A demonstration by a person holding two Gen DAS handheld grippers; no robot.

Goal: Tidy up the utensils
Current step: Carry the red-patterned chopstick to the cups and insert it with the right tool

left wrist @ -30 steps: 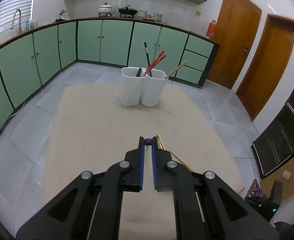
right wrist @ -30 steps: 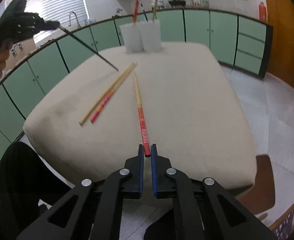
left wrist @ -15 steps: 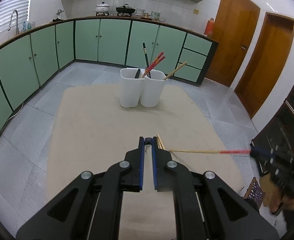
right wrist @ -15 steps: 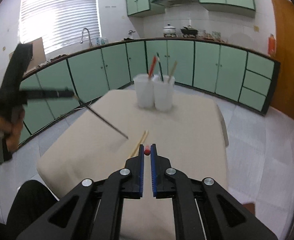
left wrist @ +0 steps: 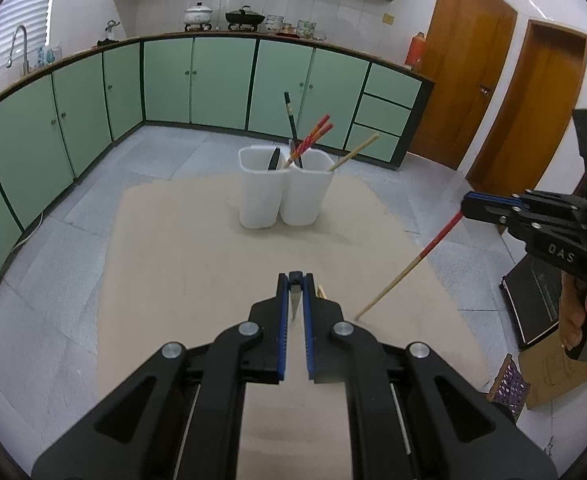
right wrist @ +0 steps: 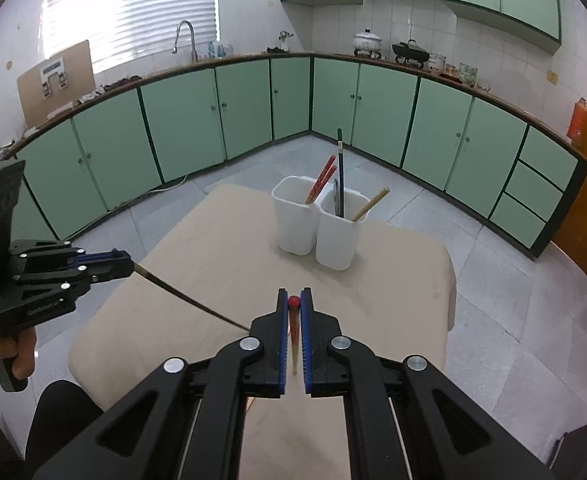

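My left gripper point(left wrist: 294, 280) is shut on the end of a black chopstick point(right wrist: 189, 300), which slants down over the beige table point(left wrist: 197, 264). The right wrist view shows that gripper point(right wrist: 131, 268) at the left. My right gripper point(right wrist: 293, 296) is shut on the red end of a red-and-wood chopstick point(left wrist: 409, 264), held above the table's right side, tip pointing down. The left wrist view shows this gripper point(left wrist: 464, 207) at the right. Two white cups point(right wrist: 296, 216) point(right wrist: 339, 232) stand side by side at the far end; one holds red chopsticks, the other a black and a wooden one.
A wooden chopstick end point(left wrist: 322, 291) lies on the table just right of my left gripper. Green cabinets point(left wrist: 221, 80) ring the room. Wooden doors point(left wrist: 465, 64) and a cardboard box point(left wrist: 553, 376) are at the right. A person's dark-clothed leg point(right wrist: 57, 412) is beside the table's near corner.
My right gripper has risen and swung toward the cups, lifting the red-and-wood chopstick off the table. The left gripper has barely moved and keeps its black chopstick.
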